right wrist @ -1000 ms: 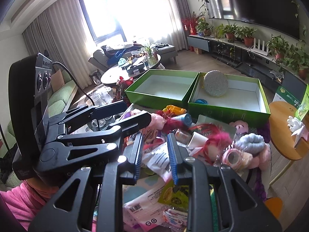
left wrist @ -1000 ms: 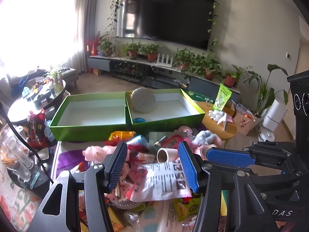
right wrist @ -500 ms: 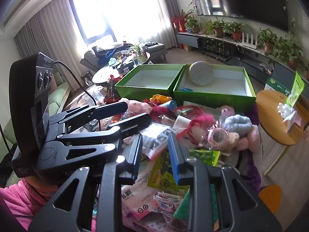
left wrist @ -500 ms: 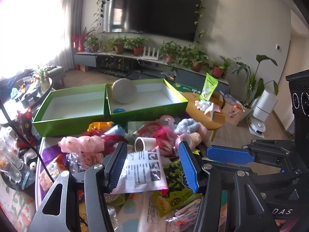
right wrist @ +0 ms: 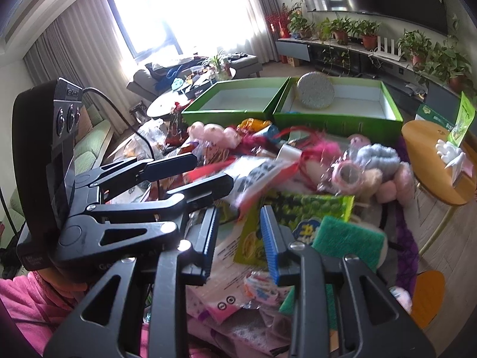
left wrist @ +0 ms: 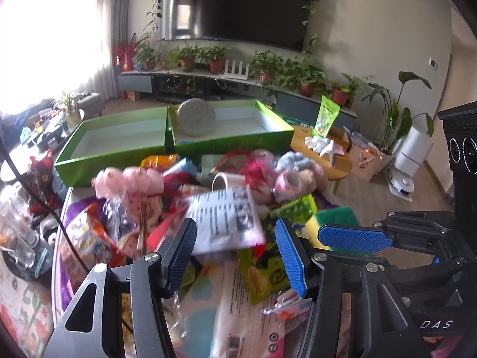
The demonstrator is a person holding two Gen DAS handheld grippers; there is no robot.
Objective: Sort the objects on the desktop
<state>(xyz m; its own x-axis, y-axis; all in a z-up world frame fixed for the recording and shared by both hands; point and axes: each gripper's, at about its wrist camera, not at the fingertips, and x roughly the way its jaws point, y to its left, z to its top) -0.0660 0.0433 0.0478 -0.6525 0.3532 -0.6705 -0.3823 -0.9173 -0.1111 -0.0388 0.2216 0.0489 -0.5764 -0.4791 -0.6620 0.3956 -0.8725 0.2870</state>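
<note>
A heap of desktop objects covers the table: a white printed packet (left wrist: pixel 226 220), a pink plush toy (left wrist: pixel 128 179), a green snack bag (right wrist: pixel 298 208), a green-and-yellow sponge (right wrist: pixel 348 238) and tape rolls (left wrist: pixel 289 182). Two open green boxes (left wrist: pixel 119 137) stand at the far edge; the right box (left wrist: pixel 253 125) holds a round grey disc (left wrist: pixel 195 116). My left gripper (left wrist: pixel 235 250) is open and empty, just short of the white packet. My right gripper (right wrist: pixel 238 235) is open and empty above the green snack bag. Each gripper shows in the other's view.
A round wooden side table (left wrist: pixel 325 155) with a green pouch stands right of the table. A low coffee table (right wrist: pixel 179 95), a sofa, a TV unit with potted plants (left wrist: pixel 220 62) and a white appliance (left wrist: pixel 414 152) lie beyond.
Both grippers have pulled back toward me and a little right, so the boxes look farther and more of the near pile shows, including the sponge. The jaws stayed open and empty.
</note>
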